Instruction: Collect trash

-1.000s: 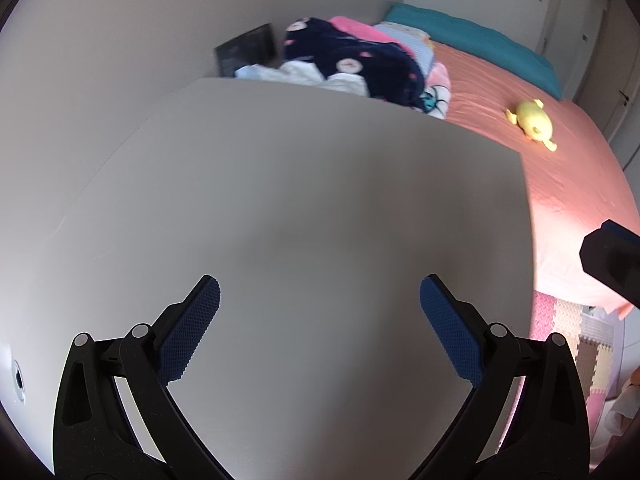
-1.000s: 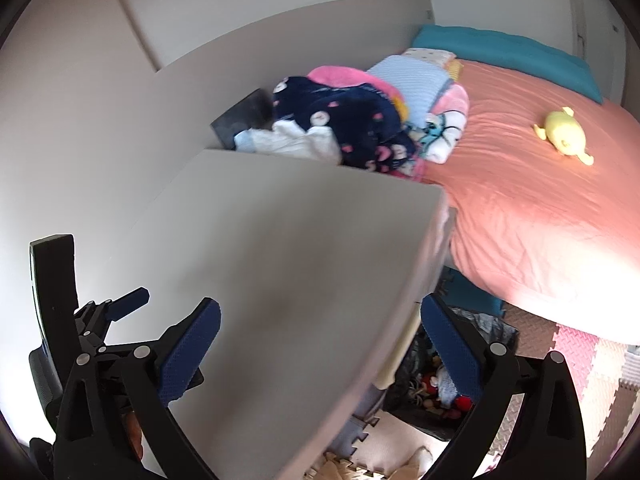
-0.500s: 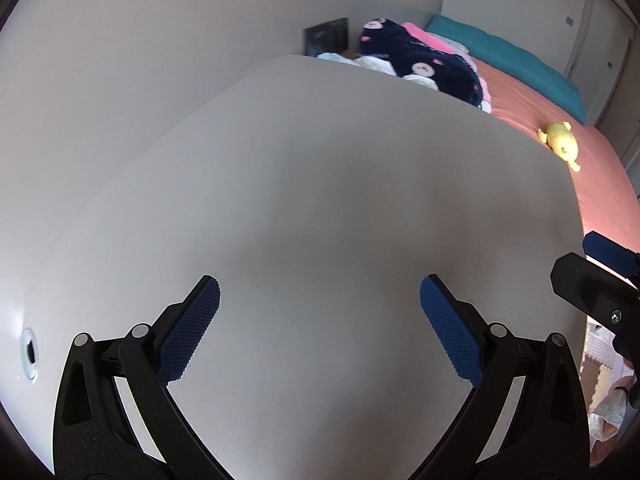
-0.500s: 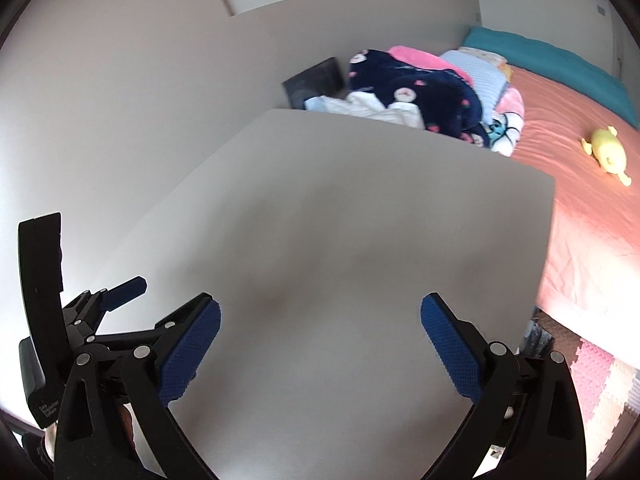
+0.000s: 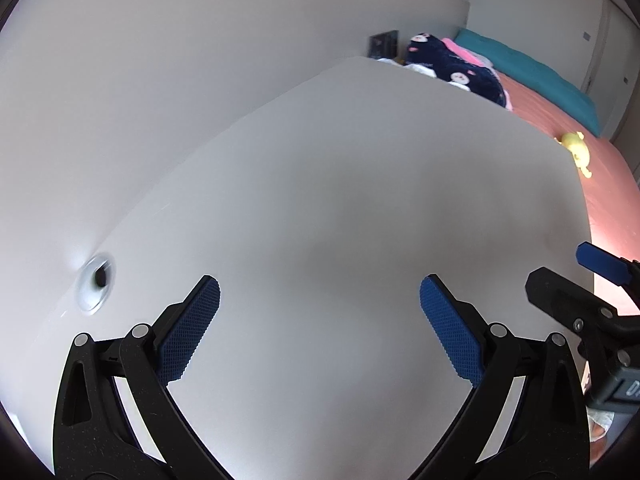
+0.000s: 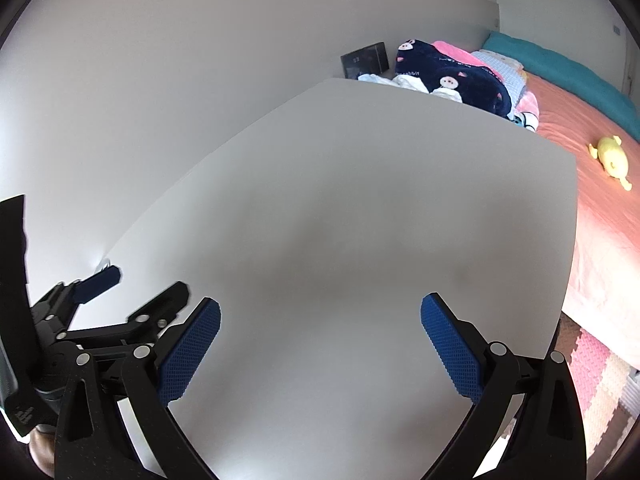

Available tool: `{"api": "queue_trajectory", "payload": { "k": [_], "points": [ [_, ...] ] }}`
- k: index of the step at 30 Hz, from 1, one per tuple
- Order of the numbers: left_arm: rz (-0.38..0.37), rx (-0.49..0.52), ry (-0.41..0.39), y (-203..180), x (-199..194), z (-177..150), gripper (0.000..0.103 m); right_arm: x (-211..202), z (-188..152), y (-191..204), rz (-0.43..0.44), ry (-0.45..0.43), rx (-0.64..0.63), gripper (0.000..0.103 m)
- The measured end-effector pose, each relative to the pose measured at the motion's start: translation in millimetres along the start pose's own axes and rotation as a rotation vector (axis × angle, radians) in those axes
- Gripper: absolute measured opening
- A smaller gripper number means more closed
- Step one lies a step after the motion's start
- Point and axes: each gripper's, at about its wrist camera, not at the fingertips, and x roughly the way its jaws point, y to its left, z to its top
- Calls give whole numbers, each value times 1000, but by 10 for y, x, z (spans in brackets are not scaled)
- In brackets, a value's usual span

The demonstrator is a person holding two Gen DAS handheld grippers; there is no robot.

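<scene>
Tabletop [image 5: 340, 200] fills both views, pale and bare beneath each tool. Left of the left tool [image 5: 320, 328] sits a round cable hole [image 5: 96, 282]. This left tool gapes wide, gripping nothing; the right tool [image 6: 320, 348] just beside it is equally wide and unloaded. Beyond the tabletop's far edge lies a navy blanket [image 6: 452, 76], then a bed [image 6: 592, 216] with a yellow plush toy [image 6: 610, 158]. No trash shows.
</scene>
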Motion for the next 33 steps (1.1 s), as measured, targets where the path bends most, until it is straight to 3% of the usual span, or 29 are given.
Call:
{"api": "queue_trajectory", "payload": {
  "k": [8, 14, 25, 33],
  "points": [
    [5, -43, 40, 635, -176, -563, 97, 48, -534, 520, -52, 36, 13, 100],
    [-18, -102, 33, 928, -129, -822, 97, 175, -708, 707, -113, 19, 29, 100],
    [10, -93, 27, 921, 29, -872, 97, 300, -806, 715, -165, 6, 31, 100],
    [33, -95, 18, 921, 17, -909, 97, 349, -854, 765, -249, -5, -11, 100]
  ]
}}
